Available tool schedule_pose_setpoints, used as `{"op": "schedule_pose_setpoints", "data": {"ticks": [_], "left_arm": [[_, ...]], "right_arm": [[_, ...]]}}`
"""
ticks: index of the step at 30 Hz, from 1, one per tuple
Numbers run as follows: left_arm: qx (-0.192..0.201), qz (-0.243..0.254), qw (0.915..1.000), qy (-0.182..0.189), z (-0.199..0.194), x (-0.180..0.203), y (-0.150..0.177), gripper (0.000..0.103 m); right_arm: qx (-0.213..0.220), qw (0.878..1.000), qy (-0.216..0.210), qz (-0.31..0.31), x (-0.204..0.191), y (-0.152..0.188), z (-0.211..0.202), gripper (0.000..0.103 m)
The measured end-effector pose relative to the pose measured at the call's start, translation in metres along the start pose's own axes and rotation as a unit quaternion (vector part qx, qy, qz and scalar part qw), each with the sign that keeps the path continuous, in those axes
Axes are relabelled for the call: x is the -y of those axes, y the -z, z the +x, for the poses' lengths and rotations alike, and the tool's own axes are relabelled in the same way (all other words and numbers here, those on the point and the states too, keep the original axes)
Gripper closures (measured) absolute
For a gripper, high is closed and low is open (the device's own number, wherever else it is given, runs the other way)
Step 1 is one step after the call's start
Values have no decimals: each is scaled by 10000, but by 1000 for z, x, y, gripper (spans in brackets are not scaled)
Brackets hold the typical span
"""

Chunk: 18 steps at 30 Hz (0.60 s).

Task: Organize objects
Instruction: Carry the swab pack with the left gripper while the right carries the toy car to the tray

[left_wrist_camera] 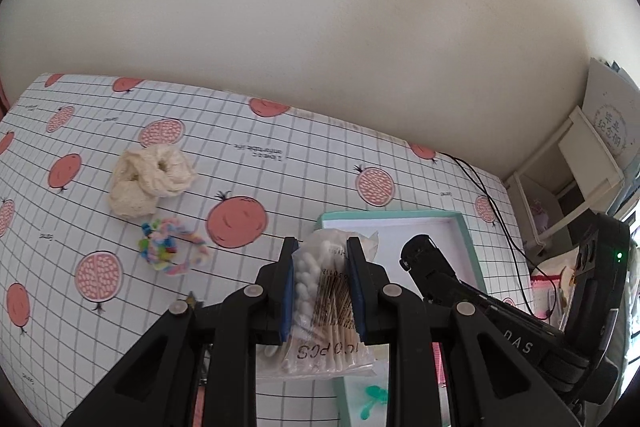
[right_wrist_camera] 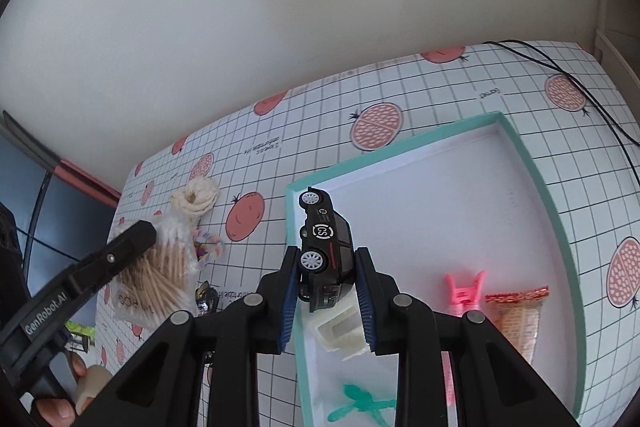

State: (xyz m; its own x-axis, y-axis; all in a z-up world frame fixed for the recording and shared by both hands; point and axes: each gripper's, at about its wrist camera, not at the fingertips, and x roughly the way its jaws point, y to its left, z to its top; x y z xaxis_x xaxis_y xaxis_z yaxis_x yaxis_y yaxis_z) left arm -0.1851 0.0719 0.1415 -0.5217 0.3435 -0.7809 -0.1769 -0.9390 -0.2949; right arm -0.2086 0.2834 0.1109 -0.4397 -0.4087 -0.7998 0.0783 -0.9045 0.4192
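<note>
Toy car [right_wrist_camera: 326, 251] pinched in right claw [right_wrist_camera: 326, 291] — above teal box [right_wrist_camera: 532, 163].

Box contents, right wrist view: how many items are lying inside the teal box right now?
4, though the jaws may hide more: white plastic piece at the near left, green toy at the bottom edge, pink clip and orange snack packet near the right wall of the teal box.

Right claw [right_wrist_camera: 327, 269] clamps a black toy car [right_wrist_camera: 326, 251], nose toward 12 o'clock, over the teal box [right_wrist_camera: 558, 227] on the bench [right_wrist_camera: 440, 87]. Inside the box: pink clip [right_wrist_camera: 464, 289], snack packet [right_wrist_camera: 516, 311], green plastic piece [right_wrist_camera: 356, 405]. At 9 o'clock, left claw [right_wrist_camera: 136, 235] grips a cotton swab bag [right_wrist_camera: 160, 267].
</note>
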Motion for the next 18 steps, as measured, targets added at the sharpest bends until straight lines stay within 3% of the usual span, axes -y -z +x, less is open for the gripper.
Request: {"op": "schedule_pose_setpoints", "data": {"ticks": [18], "left_arm": [[38,-229,9985,504,67,24,18,78]], "right_arm": [[-12,9993,164,331,47,-3,19,74]]}}
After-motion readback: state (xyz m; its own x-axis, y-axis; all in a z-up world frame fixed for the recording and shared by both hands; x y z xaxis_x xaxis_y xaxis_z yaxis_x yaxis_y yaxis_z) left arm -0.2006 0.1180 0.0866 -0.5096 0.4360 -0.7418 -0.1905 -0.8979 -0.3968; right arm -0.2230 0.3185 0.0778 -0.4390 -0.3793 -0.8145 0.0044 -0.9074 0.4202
